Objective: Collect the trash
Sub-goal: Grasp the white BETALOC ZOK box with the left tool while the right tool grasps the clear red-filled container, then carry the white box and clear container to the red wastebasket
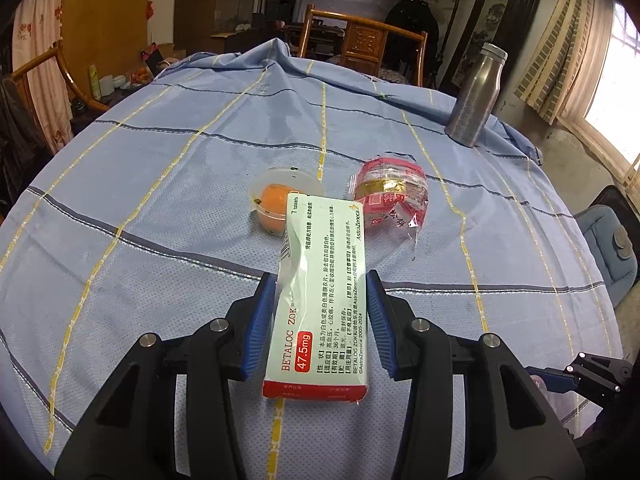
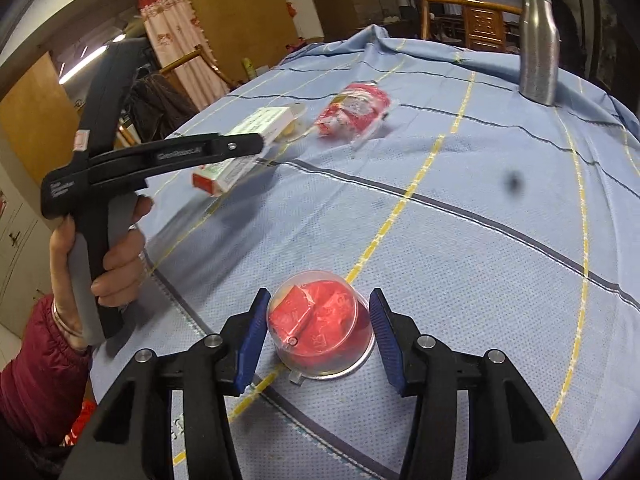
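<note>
Two tongs are working over the table. The left tongs [image 1: 322, 316] are squeezing a medicine box [image 1: 320, 300] between their blue pads and holding it up off the cloth. A hand [image 2: 116, 248] in a red sleeve [image 2: 36, 380] is gripping the handle of these tongs.

The right tongs [image 2: 318, 334] are sitting around a small clear cup [image 2: 320, 330], one blue pad on each side. The left pad is just about touching the cup, but there is a little gap on the right, so they are not squeezing it.

There is one box. It is long and white with a red end, a red label and lots of tiny writing. Its far end is looking crumpled.

There are two little clear cups. The one between the right tongs is lying near the close edge of the table and is stuffed with red wrappers. The other cup [image 1: 280, 204] is sitting further out with something orange inside, and the box is hiding part of it. Just beside it is lying one red and pink crinkly wrapper [image 1: 390, 196] with a gold band.

One silver bottle [image 1: 474, 96] is standing far off by the table's edge. All of this is resting on a blue cloth [image 1: 160, 184] with yellow and dark stripes. One wooden chair [image 1: 362, 44] is standing behind the table.

In the right tongs' view the box and wrapper are looking blurry, and a dark smudge on the cloth is too fuzzy to make out.
</note>
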Motion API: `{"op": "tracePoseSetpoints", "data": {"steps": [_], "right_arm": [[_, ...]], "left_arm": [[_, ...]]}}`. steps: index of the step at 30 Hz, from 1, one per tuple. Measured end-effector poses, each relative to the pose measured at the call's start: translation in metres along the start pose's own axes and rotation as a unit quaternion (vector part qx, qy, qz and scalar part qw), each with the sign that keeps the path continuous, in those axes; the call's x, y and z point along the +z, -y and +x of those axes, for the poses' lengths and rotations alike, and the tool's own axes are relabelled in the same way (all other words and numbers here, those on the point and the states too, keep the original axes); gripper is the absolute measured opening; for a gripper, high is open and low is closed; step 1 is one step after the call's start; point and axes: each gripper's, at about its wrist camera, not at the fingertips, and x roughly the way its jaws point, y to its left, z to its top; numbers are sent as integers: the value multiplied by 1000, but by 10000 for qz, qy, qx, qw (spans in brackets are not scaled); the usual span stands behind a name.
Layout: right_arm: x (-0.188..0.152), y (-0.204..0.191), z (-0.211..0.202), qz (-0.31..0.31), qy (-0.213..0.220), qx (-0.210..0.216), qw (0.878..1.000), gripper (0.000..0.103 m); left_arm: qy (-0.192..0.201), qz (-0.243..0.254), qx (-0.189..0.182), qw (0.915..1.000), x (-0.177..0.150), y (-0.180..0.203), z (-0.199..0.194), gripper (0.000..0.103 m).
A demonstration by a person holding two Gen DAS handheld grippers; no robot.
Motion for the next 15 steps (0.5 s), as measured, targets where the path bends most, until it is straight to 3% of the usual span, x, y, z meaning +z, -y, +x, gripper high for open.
{"op": "tracePoseSetpoints", "data": {"steps": [9, 15], "right_arm": [[5, 28, -3, 591, 152, -607, 9963, 51], [7, 18, 5, 292, -8, -975, 9948, 54]], "left_arm": [[-7, 4, -69, 10000, -2, 1, -1, 46], [69, 46, -118, 9999, -7, 4, -7, 46]]}}
